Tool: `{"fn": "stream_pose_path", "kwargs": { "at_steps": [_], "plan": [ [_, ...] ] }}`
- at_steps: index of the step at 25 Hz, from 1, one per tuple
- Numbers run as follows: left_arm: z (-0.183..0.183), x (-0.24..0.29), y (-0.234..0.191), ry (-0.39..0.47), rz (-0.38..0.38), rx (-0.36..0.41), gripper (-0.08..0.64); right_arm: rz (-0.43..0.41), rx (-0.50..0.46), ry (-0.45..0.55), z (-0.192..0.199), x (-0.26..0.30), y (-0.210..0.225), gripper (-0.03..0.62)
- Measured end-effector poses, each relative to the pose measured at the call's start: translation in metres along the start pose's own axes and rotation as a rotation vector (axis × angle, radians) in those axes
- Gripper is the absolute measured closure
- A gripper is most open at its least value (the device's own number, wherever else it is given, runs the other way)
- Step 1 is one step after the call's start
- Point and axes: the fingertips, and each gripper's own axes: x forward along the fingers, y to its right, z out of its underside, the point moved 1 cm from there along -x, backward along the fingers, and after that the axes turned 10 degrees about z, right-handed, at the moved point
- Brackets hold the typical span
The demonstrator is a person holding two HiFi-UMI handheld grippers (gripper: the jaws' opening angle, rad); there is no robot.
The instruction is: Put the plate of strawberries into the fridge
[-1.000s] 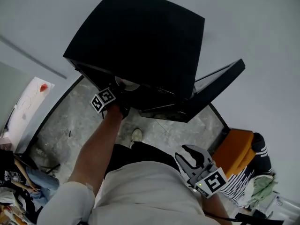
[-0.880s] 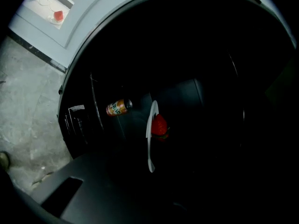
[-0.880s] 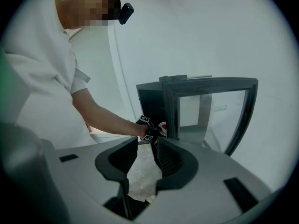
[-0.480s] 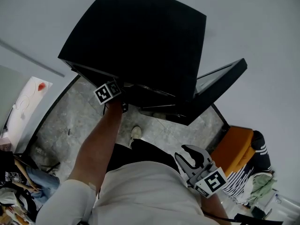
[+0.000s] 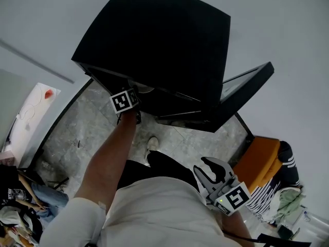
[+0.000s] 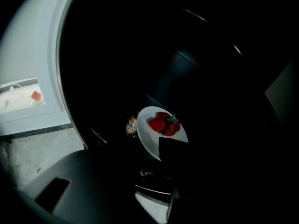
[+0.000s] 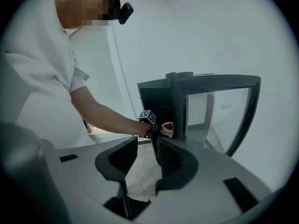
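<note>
The black fridge (image 5: 154, 40) stands with its glass door (image 5: 241, 91) swung wide. A white plate (image 6: 150, 130) holding red strawberries (image 6: 163, 123) rests on a shelf inside; its rim shows in the head view as a pale sliver (image 5: 145, 90). My left gripper (image 5: 132, 98) reaches into the fridge's opening, its jaws opening. The plate's near edge lies by one dark jaw, and I see no pad pressing on it. From the right gripper view the plate (image 7: 167, 126) sits just beyond the left gripper (image 7: 153, 126). My right gripper (image 5: 208, 166) hangs by the person's waist, open and empty.
A small jar with an orange label (image 6: 132, 124) stands beside the plate in the fridge. An orange seat (image 5: 259, 161) with striped clothes is at the right. A white table (image 5: 31, 112) carrying a red item (image 5: 48, 93) is at the left. The person's shoe (image 5: 152, 144) rests on the marble floor.
The left gripper has stayed at the fridge's opening, shifting only slightly right. The right gripper has not moved.
</note>
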Motion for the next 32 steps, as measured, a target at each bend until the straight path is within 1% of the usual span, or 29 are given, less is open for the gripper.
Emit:
{"fn": "stream_pose_path", "kwargs": {
  "at_steps": [4, 8, 13, 16, 17, 20, 23, 25, 29, 32],
  "plan": [
    [-0.001, -0.025, 0.004, -0.003, 0.062, 0.035, 0.416, -0.009, -0.004, 0.022, -0.004, 0.006, -0.020, 0.451],
    [-0.001, -0.064, 0.016, -0.006, 0.192, 0.068, 0.417, -0.016, -0.010, 0.044, -0.007, 0.013, -0.049, 0.451],
    [0.010, -0.134, 0.031, -0.037, 0.331, 0.147, 0.418, -0.029, -0.014, 0.061, -0.008, 0.021, -0.093, 0.462],
    [0.024, -0.183, 0.040, -0.062, 0.426, 0.170, 0.426, -0.036, -0.024, 0.075, -0.009, 0.025, -0.121, 0.486],
    [0.029, -0.201, 0.041, -0.072, 0.453, 0.178, 0.438, -0.039, -0.025, 0.081, -0.009, 0.028, -0.133, 0.499],
    [0.049, -0.256, 0.039, -0.124, 0.535, 0.201, 0.503, -0.046, -0.024, 0.095, -0.007, 0.033, -0.167, 0.539],
    [0.074, -0.308, 0.041, -0.190, 0.628, 0.228, 0.546, -0.039, -0.019, 0.101, 0.000, 0.031, -0.196, 0.557],
    [0.089, -0.343, 0.042, -0.219, 0.675, 0.260, 0.547, -0.037, -0.013, 0.105, 0.004, 0.029, -0.213, 0.563],
    [0.109, -0.408, 0.048, -0.216, 0.742, 0.320, 0.548, -0.037, -0.019, 0.117, 0.011, 0.024, -0.243, 0.566],
    [0.129, -0.449, 0.055, -0.238, 0.813, 0.325, 0.548, -0.029, -0.024, 0.124, 0.015, 0.019, -0.262, 0.568]
  ]
}}
